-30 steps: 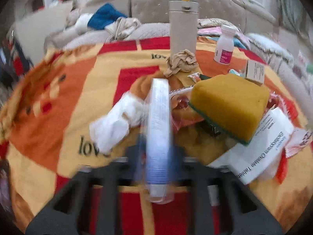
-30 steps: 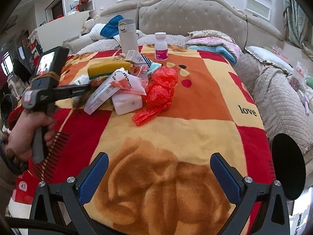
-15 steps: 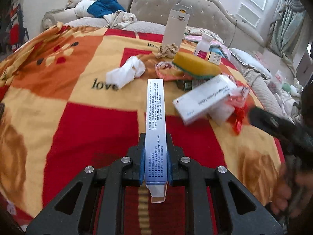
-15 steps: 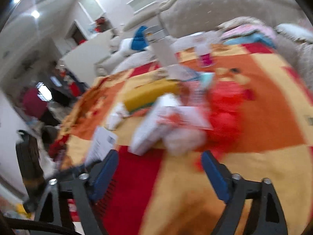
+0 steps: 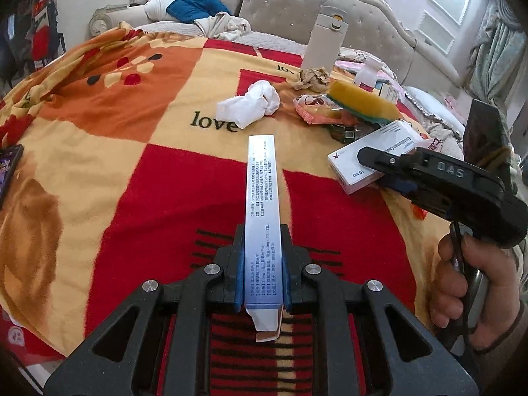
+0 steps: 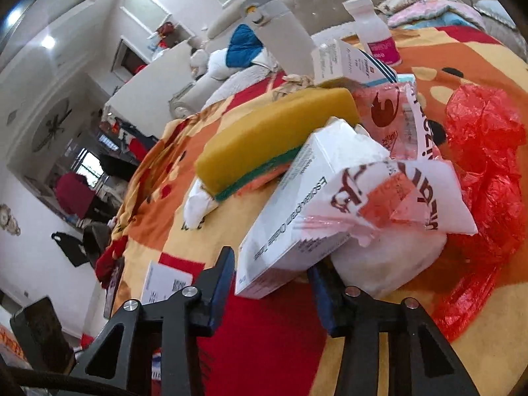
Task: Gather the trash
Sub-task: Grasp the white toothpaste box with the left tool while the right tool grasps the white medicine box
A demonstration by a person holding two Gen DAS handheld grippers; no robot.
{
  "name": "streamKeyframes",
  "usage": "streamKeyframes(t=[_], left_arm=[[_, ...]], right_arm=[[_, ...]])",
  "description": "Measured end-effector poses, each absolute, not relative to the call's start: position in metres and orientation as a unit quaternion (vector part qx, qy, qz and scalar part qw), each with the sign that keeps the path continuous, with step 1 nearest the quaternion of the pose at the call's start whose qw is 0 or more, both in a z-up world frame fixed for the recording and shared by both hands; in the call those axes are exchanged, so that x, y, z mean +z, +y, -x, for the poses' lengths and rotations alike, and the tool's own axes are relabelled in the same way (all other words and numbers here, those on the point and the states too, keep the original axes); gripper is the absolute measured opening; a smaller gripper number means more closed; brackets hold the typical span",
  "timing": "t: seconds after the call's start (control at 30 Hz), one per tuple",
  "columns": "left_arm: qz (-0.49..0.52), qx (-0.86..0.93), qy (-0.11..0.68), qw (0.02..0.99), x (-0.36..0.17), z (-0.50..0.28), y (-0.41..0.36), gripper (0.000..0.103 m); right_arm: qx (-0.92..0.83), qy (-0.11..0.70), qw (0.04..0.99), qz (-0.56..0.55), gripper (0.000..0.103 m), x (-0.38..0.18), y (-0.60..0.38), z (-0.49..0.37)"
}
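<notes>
My left gripper is shut on a long, narrow silver-blue box that sticks out forward over the red and yellow blanket. My right gripper is closing on the near end of a white tablet box, and both pads meet its sides. That box leans on a pile holding a yellow sponge, a pink snack wrapper and a red plastic bag. A crumpled white tissue and a brown paper wad lie farther back.
A beige tumbler and a small medicine bottle stand at the far side, in front of a tufted headboard. A dark phone lies at the blanket's left edge. A hand holds the right gripper's handle.
The left gripper drew back from the pile with the long box still in it. The right gripper swung in low toward the pile, and its jaws went from wide open to closed around the tablet box.
</notes>
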State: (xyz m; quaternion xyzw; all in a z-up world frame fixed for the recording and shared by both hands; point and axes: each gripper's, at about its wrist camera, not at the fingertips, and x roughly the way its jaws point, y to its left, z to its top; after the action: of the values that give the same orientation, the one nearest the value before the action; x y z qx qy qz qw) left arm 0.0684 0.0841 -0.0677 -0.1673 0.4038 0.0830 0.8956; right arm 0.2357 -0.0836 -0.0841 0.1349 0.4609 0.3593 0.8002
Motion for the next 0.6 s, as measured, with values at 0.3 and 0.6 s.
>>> streamKeyframes(t=[0.3,0.6], left_arm=[[0.165,0.08,0.404,0.896,-0.064,-0.064,0.086,0.015],[0.18,0.085,0.382,0.902,-0.05,-0.04,0.091,0.015]], right_arm=[[0.359,0.441,0.816,-0.105,0.018,-0.067,-0.074,-0.22],[0.347,0.417,0.84,-0.012,0.018,-0.027,-0.091,-0.158]])
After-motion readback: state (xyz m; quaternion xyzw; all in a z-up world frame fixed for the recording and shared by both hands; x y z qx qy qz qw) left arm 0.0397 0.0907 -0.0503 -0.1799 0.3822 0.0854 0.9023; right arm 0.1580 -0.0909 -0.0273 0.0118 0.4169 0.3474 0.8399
